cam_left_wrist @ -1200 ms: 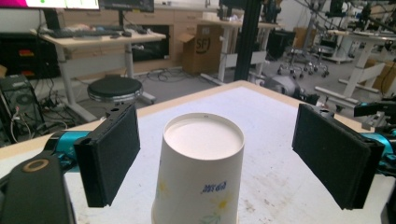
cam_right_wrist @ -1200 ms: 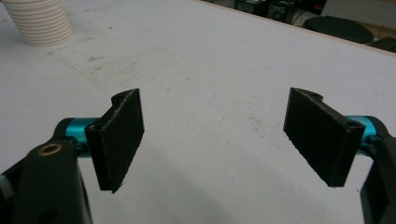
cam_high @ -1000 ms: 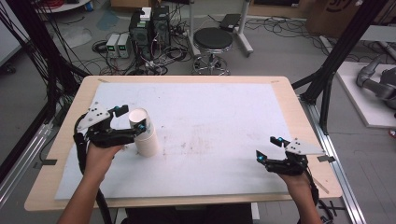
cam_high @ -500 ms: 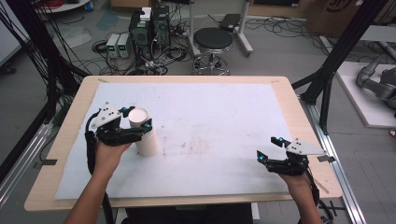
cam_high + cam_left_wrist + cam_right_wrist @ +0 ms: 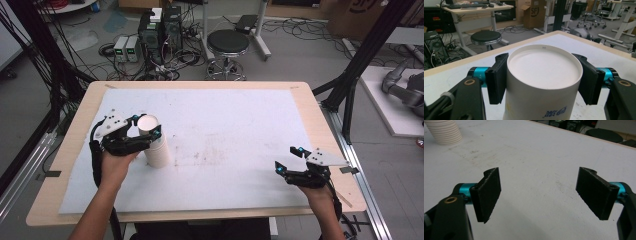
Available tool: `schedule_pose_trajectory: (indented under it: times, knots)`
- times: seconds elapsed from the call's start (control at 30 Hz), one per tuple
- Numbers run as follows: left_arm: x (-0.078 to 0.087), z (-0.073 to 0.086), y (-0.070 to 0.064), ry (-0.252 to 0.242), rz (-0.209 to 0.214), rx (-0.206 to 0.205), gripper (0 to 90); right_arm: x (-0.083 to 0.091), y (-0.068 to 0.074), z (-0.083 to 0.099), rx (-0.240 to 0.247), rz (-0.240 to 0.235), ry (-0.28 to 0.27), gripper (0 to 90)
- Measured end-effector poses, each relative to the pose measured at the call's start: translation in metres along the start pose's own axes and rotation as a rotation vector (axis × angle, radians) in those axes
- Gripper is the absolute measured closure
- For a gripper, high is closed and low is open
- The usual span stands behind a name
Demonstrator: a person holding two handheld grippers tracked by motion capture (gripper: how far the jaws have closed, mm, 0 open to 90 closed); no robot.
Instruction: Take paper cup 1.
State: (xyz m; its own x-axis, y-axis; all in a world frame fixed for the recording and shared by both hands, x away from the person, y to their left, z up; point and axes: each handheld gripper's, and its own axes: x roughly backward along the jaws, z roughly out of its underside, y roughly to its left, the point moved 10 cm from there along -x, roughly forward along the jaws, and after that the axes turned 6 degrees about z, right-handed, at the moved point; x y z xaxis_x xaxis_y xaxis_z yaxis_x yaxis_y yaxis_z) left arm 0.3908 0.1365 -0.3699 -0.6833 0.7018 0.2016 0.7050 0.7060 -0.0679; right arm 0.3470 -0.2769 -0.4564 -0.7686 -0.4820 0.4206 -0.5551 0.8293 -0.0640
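Upright, cup stack (image 5: 154,145) between left tongs (image 5: 145,127)

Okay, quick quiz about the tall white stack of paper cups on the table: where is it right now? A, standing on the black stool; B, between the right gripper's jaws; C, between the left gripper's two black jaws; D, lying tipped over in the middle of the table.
C: the tall white stack of paper cups stands upright between the black jaws of the left gripper, whose pads sit at its sides, while the right gripper is open with nothing between its jaws.
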Motion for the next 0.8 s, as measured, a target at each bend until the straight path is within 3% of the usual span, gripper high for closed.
schedule_pose_trajectory:
  times: [0.27,0.33,0.8]
  knots:
    - [0.008,-0.025,-0.005,-0.050,0.024,-0.006,33.7,0.000,0.000,0.000,0.001,-0.001,0.001,20.9]
    - [0.012,-0.034,-0.007,-0.069,0.047,-0.006,33.7,0.000,0.000,0.000,0.002,-0.001,0.001,20.9]
    - [0.034,-0.092,-0.025,-0.158,0.081,-0.067,34.2,-0.001,0.002,-0.001,0.001,-0.005,0.000,20.9]
